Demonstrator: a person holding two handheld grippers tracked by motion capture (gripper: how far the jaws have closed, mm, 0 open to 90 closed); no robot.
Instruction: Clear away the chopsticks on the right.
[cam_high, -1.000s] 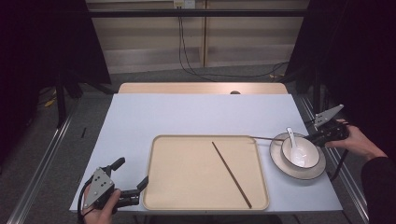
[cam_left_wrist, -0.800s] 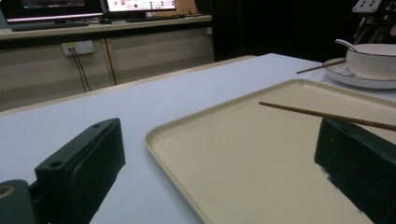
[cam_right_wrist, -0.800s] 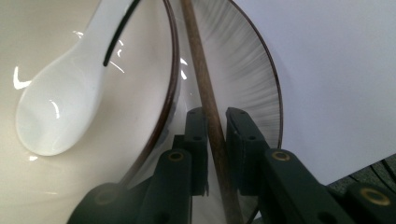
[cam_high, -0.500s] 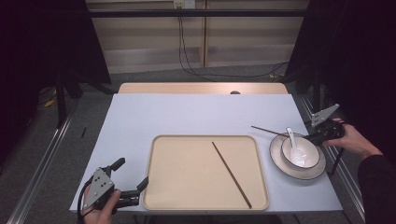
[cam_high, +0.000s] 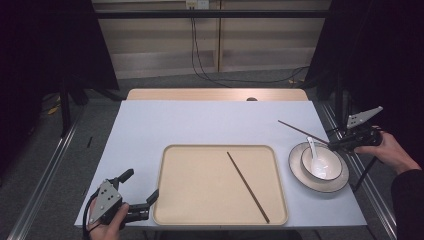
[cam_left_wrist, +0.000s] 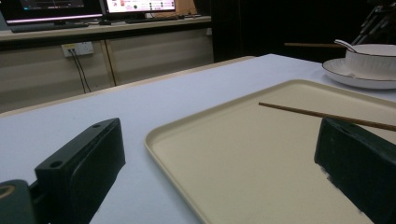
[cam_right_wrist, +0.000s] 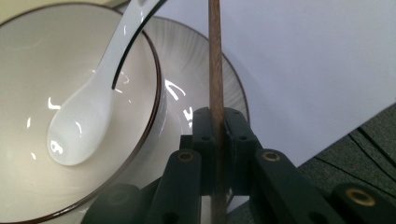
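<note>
Since the earlier frames, the chopstick (cam_high: 300, 131) in the right gripper (cam_high: 334, 147) has lifted and swung toward the far side, off the tray's edge. At the near left corner of the table (cam_high: 200, 122), the left gripper (cam_high: 142, 187) rests with jaws apart, just left of the beige tray (cam_high: 200, 200). A second chopstick (cam_high: 247, 186) lies diagonally on that tray. To the right, a white spoon (cam_high: 314, 150) sits in a bowl (cam_high: 322, 165) on a plate (cam_high: 300, 172). The right gripper's jaws are clamped on the raised chopstick.
</note>
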